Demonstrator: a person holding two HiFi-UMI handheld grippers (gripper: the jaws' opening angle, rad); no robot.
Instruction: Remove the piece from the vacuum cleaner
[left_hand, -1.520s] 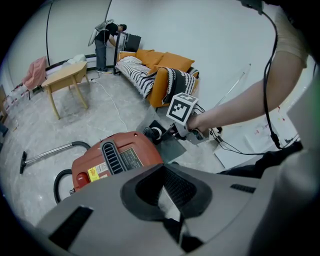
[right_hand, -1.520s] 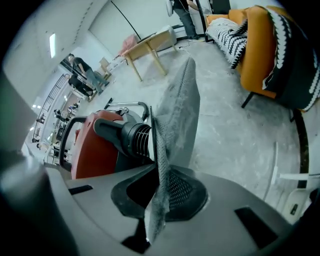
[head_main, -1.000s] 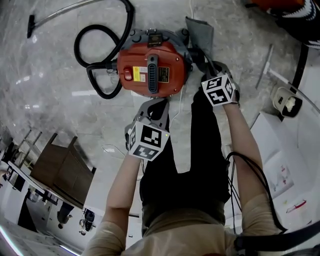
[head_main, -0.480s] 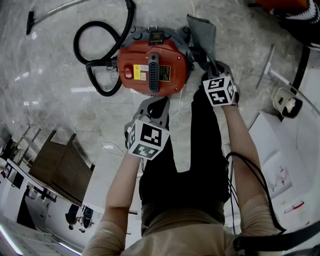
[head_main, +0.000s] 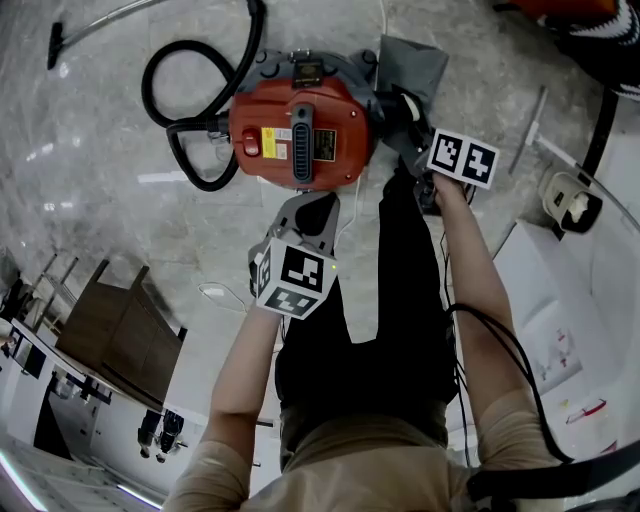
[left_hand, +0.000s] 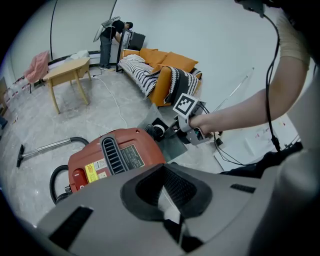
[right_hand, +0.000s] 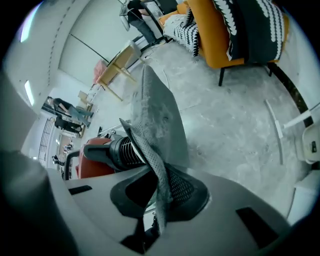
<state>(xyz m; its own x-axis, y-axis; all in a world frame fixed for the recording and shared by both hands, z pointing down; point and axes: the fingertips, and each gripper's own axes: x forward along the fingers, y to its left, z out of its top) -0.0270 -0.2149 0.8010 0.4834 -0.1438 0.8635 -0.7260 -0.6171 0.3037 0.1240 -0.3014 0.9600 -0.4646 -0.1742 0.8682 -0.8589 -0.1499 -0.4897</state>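
Scanning left to right in the head view: looped black hose (head_main: 190, 125), then the round red-lidded vacuum cleaner (head_main: 300, 125) on the grey marble floor (head_main: 120, 220).

Left tool (left_hand: 167, 194) sits just off the cleaner's near edge, pointed at it. Its jaws are together with nothing between them.

The flat grey fabric-like piece (head_main: 418, 62) is at the cleaner's right side. It looks attached there by a ribbed black collar (right_hand: 122, 150) and fans up and away from the body.

Right tool (right_hand: 161, 197) is clamped on the piece, with the thin sheet pinched edge-on between the pads.

Key relation: the piece's long axis runs from the collar outward, away from the cleaner, and the right tool is on the outer part. My read is that the pull goes along that axis, off the red body. The right hand owns it. The left is apart from the piece and nearer the body, so it's best placed to brace.

Risk: the cleaner drags along with the pull.
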